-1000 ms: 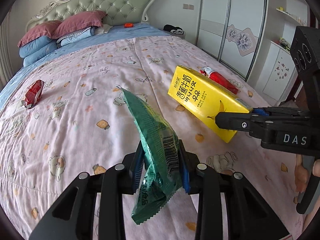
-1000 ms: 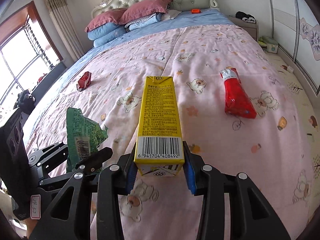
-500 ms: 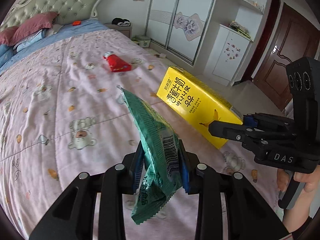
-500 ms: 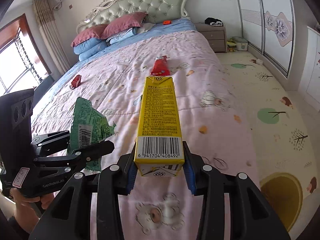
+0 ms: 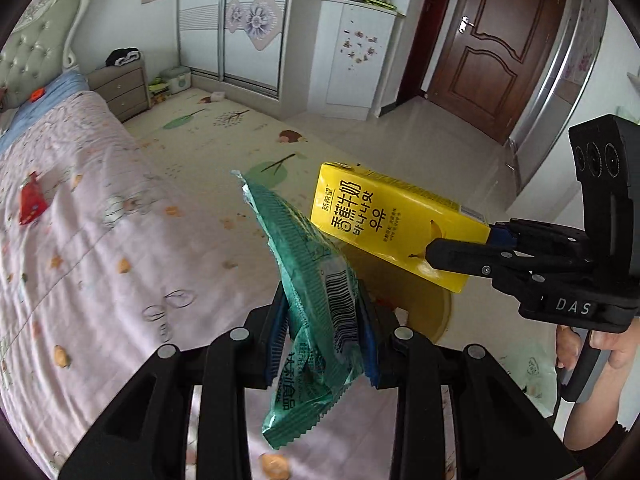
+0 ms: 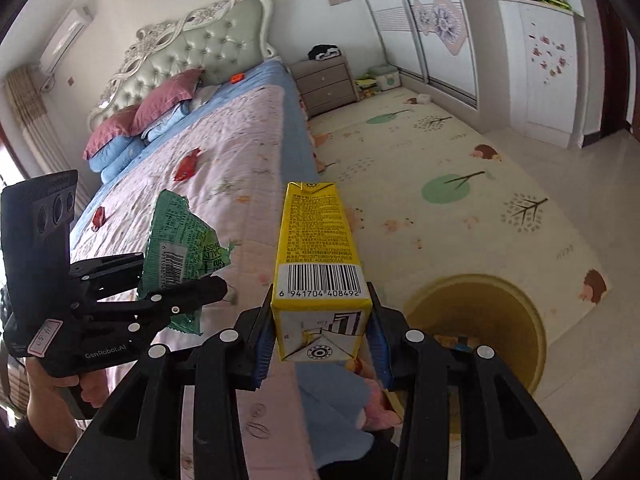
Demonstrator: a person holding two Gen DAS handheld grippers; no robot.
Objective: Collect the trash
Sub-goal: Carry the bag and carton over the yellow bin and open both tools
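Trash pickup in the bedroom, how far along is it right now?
Partly done. Already done: two pieces are lifted off the bed. In hand: the left gripper clamps a crumpled green snack wrapper, and the right gripper clamps a yellow milk carton, both near the round yellow bin on the floor mat. Left: dropping both in, then fetching the red wrapper and a smaller red piece on the pink quilt.

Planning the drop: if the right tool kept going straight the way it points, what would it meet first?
Probably the patterned play mat beside the bed; the yellow bin sits lower right of that line, though depth is unclear.
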